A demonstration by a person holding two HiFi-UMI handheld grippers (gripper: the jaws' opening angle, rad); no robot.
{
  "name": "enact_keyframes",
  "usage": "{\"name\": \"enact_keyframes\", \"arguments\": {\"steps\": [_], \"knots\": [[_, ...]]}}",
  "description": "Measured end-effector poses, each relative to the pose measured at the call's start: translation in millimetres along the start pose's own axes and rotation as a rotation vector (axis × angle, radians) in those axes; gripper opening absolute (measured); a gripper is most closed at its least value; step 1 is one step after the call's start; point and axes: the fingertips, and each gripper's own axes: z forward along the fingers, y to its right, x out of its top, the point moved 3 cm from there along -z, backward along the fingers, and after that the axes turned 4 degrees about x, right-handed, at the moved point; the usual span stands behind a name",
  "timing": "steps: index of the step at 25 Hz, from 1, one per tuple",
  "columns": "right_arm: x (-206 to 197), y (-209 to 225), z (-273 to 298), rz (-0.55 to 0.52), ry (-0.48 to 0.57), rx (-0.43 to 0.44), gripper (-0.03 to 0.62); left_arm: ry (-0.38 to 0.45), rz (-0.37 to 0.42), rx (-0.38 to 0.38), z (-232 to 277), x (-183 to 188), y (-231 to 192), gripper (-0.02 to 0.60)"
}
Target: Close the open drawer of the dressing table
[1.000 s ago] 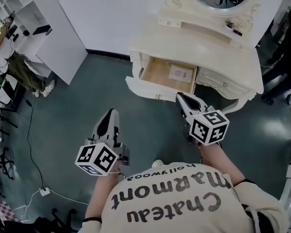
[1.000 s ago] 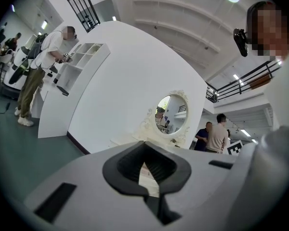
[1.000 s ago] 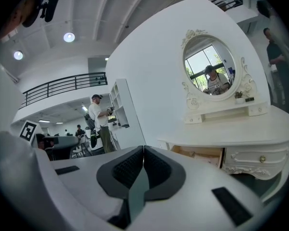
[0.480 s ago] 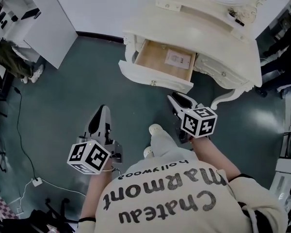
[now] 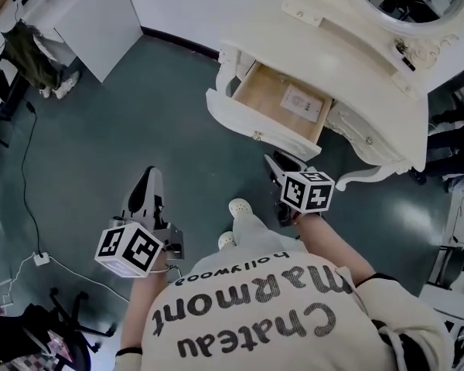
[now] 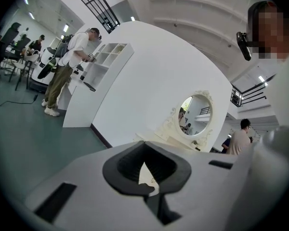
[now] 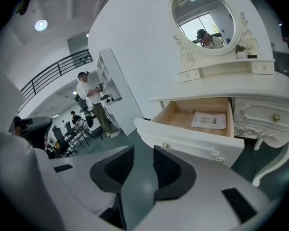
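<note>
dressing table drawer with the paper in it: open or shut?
Open. The drawer juts out of the dressing table, its wooden bottom and a paper sheet exposed; the neighbouring drawer sits flush.

Open floor (image 5: 216, 161) lies between the right hand-held gripper (image 5: 277, 165) and the drawer (image 5: 259, 124) front just ahead of it. Right of the hand-held gripper, the curved desk leg (image 5: 363, 176) narrows the passage.
</note>
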Motion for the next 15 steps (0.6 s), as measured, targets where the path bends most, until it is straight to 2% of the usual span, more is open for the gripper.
{"name": "enact_keyframes", "arguments": {"steps": [15], "knots": [[-12, 44, 80, 0.176, -0.109, 0.013, 0.169, -0.01, -0.027, 0.147, 27, 5, -27, 0.008]]}}
